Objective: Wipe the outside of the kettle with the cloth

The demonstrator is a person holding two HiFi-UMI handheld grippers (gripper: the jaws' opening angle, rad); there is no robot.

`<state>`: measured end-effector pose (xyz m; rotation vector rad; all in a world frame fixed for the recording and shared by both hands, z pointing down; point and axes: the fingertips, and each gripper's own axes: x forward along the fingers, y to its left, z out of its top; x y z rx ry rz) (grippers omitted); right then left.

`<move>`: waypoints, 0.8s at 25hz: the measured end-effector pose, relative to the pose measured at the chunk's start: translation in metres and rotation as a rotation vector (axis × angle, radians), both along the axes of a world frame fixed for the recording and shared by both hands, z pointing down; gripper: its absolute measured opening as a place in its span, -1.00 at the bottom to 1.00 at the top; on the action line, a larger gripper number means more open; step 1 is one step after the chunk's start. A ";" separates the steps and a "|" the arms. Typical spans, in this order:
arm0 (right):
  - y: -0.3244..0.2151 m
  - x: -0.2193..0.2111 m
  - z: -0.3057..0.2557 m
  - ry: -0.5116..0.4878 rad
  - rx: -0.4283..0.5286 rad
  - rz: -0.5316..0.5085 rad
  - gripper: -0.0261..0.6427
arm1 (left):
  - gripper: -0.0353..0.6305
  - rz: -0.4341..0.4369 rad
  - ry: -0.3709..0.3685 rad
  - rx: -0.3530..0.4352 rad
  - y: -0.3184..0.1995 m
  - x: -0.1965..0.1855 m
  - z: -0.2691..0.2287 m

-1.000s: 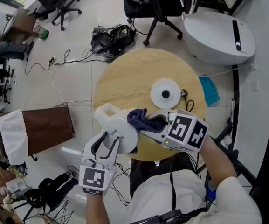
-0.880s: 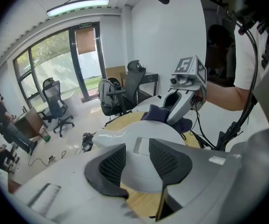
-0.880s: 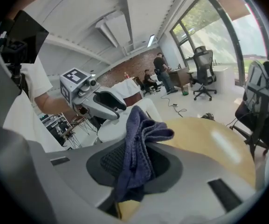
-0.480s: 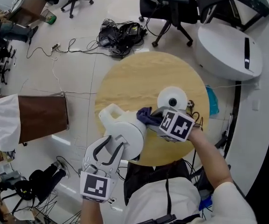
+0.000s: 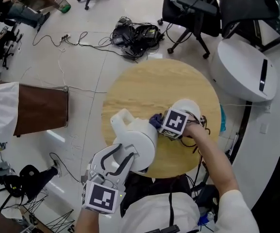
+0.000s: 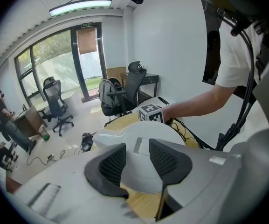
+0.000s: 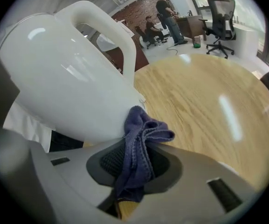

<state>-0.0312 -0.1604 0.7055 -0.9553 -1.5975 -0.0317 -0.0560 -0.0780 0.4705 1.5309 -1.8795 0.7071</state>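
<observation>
In the head view, our left gripper (image 5: 119,155) grips the white kettle (image 5: 137,135) at the 7 o'clock edge of the round wooden table (image 5: 149,86). Office chairs (image 5: 193,8) stand at 12. In the left gripper view, its jaws are narrow, clamped on the kettle. In the right gripper view, our right gripper (image 7: 136,163) pinches the blue cloth (image 7: 141,139), which touches the kettle's side.

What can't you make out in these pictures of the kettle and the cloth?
- Head view: where the cloth meets the kettle, covered by the marker cube of the right tool.
- Left gripper view: the cloth, hidden behind the kettle's body.
- Head view: part of the white disc on the table, under the right tool.
- All views: whether the kettle's bottom touches the table, hidden by its own body or the tools.
</observation>
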 end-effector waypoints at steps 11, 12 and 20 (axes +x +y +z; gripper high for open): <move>0.014 -0.020 -0.141 -0.311 -0.182 -0.207 -0.63 | -0.44 -0.009 0.006 0.009 -0.004 0.002 0.000; 0.016 -0.021 -0.156 -0.359 -0.191 -0.253 -0.62 | -0.44 -0.011 0.006 0.009 -0.004 0.002 0.000; 0.023 -0.038 -0.206 -0.585 -0.101 -0.597 -0.62 | -0.44 -0.016 0.008 0.016 -0.006 0.002 0.001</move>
